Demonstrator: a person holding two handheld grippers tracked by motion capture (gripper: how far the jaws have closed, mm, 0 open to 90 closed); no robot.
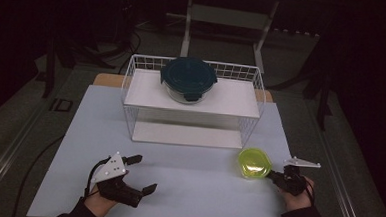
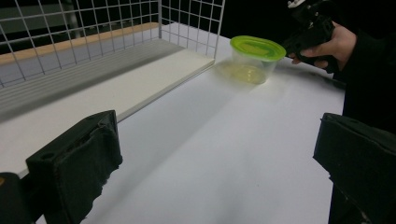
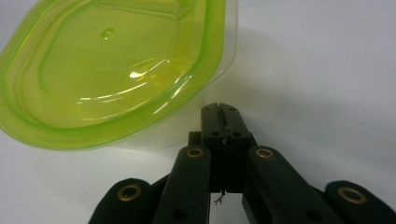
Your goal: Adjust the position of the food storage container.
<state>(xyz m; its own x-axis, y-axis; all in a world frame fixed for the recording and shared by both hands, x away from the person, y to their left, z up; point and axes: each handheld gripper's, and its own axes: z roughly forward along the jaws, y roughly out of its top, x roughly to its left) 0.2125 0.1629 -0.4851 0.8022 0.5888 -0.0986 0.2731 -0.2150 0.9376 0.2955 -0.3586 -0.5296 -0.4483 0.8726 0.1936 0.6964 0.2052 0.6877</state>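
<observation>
A clear tub with a lime-green lid (image 1: 254, 163) (image 2: 256, 58) (image 3: 116, 70) stands on the white table (image 1: 201, 194) at the right, just in front of the wire rack. My right gripper (image 1: 271, 174) (image 3: 219, 111) is shut, its closed tips right at the tub's side wall under the lid's rim, with nothing between them; the left gripper view shows the right gripper (image 2: 310, 32) too, held in a hand. My left gripper (image 1: 144, 174) (image 2: 217, 135) rests near the table's front left with its jaws wide open and empty.
A white wire rack (image 1: 255, 76) (image 2: 187, 23) with two white shelves stands at the middle back of the table. On its upper shelf sits a glass bowl with a dark teal clip lid (image 1: 188, 78). The surroundings are dark.
</observation>
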